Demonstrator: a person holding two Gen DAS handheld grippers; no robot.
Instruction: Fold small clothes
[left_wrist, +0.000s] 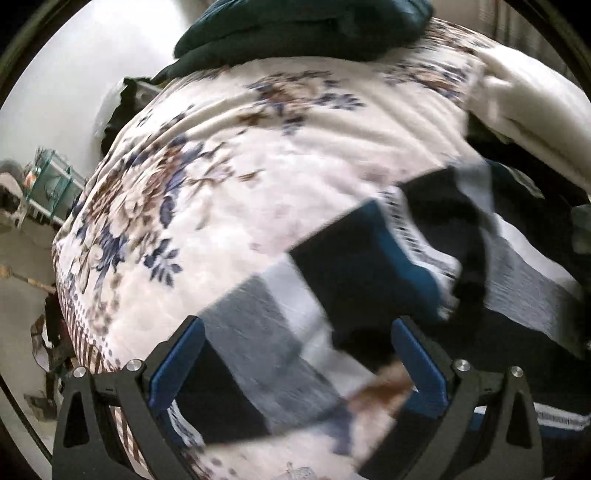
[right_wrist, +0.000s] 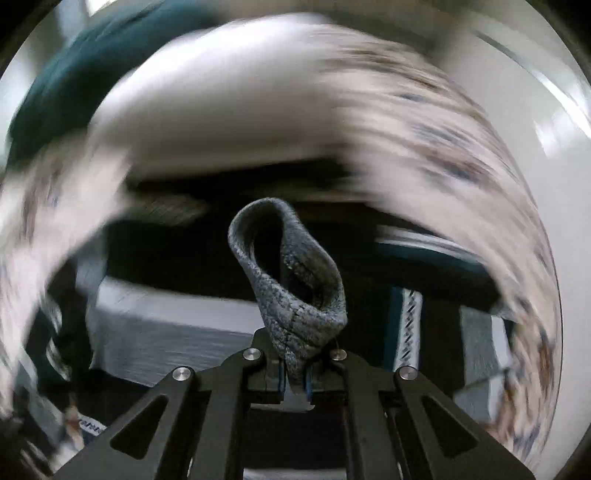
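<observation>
In the left wrist view a striped garment (left_wrist: 332, 280) in black, blue, grey and white lies on a floral bedspread (left_wrist: 229, 155), blurred by motion. My left gripper (left_wrist: 299, 354) is open just above the garment, its blue pads (left_wrist: 177, 362) spread wide with cloth between them. In the right wrist view my right gripper (right_wrist: 295, 384) is shut on a grey speckled fold of cloth (right_wrist: 291, 280) that loops up from the jaws. The striped garment (right_wrist: 166, 332) lies blurred below it.
A dark teal bundle (left_wrist: 303, 26) lies at the far end of the bed. A cream blanket (left_wrist: 532, 110) lies at the right. A shelf rack (left_wrist: 51, 184) stands on the floor to the left of the bed.
</observation>
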